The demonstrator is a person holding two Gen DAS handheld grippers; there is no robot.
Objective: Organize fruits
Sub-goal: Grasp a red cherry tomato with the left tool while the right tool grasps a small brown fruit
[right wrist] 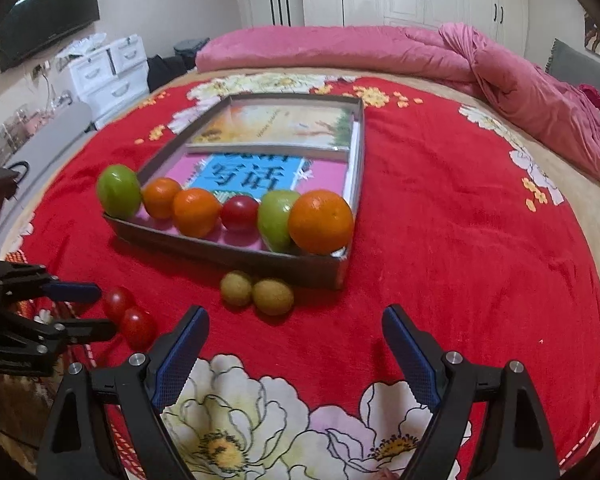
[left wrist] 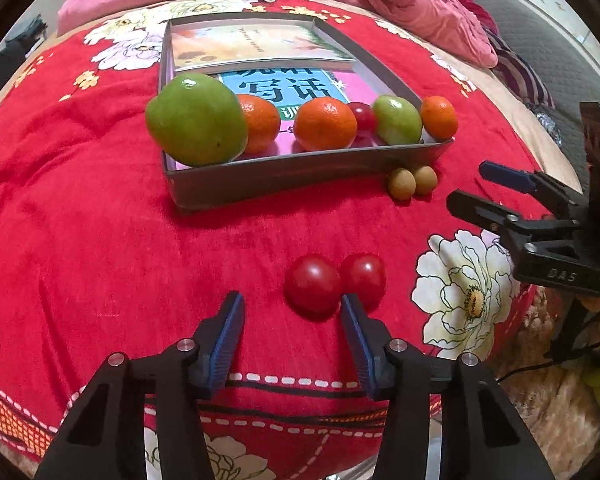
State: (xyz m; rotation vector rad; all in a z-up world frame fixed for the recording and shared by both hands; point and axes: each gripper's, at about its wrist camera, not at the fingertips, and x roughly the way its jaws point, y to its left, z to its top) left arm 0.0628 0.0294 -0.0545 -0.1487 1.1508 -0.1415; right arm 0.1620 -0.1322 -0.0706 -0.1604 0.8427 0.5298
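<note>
Two red tomatoes lie side by side on the red flowered blanket, the left one (left wrist: 313,286) (right wrist: 118,300) and the right one (left wrist: 366,278) (right wrist: 139,328). My left gripper (left wrist: 292,308) (right wrist: 88,312) points down at them, open; the left tomato sits just past its tips, untouched by the pads. A grey tray (left wrist: 300,176) (right wrist: 228,254) holds a big green mango (left wrist: 196,120) (right wrist: 118,190), oranges (left wrist: 324,124) (right wrist: 320,220), a small green fruit (left wrist: 398,120) and a tomato (left wrist: 362,116). Two small yellow-green fruits (left wrist: 412,182) (right wrist: 256,294) lie before the tray. My right gripper (right wrist: 296,316) (left wrist: 472,188) hovers wide open near them, holding nothing.
Two books (right wrist: 276,124) line the tray's floor behind the fruit row. A pink quilt (right wrist: 420,52) is bunched along the far side of the bed. The blanket's near edge (left wrist: 300,400) drops off just under my left gripper. Drawers and a TV stand at the far left.
</note>
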